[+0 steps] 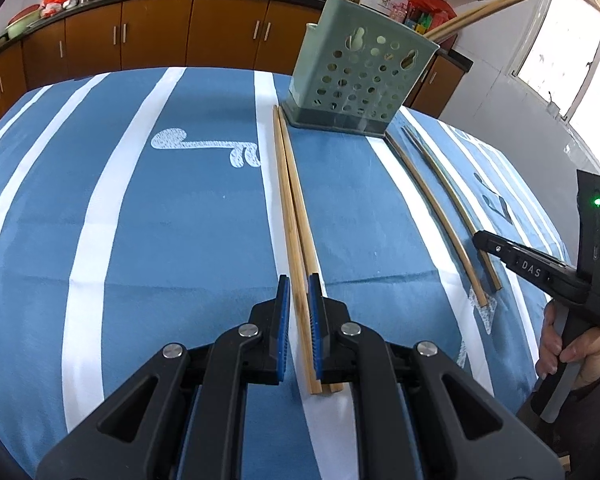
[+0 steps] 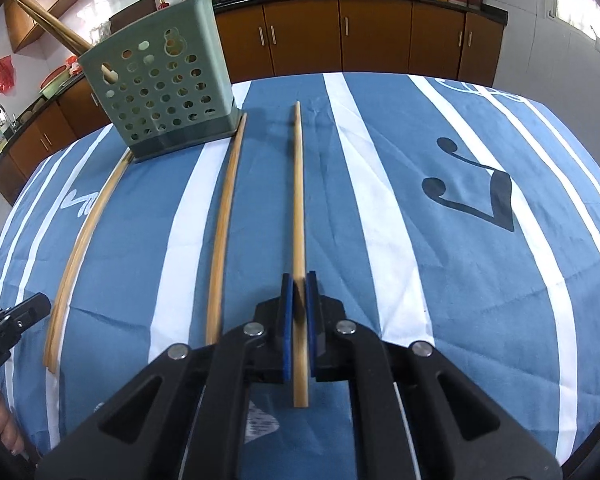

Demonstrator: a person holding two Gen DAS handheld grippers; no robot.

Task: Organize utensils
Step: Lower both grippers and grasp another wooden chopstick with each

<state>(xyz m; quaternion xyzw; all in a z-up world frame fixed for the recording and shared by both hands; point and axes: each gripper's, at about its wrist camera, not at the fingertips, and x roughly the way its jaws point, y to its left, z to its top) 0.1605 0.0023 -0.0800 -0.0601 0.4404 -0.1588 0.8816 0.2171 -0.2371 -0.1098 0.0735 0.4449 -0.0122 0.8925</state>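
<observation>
In the left wrist view, your left hand-held gripper [image 1: 299, 292] is clamped on a pair of chopsticks [image 1: 291, 196] lying on the tabletop [image 1: 160, 220], tips beside the green holder [image 1: 356, 76]. In the right wrist view, your right hand-held gripper [image 2: 299, 288] is closed on a single chopstick [image 2: 298, 200], right of the holder.

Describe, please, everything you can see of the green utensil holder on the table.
The green utensil holder is a pale green plastic caddy, its wall full of round holes plus two keyhole slots, on a darker base. It stands upright on the striped blue cloth. Wooden chopsticks lean out of its top, and loose ones lie against its base.
</observation>
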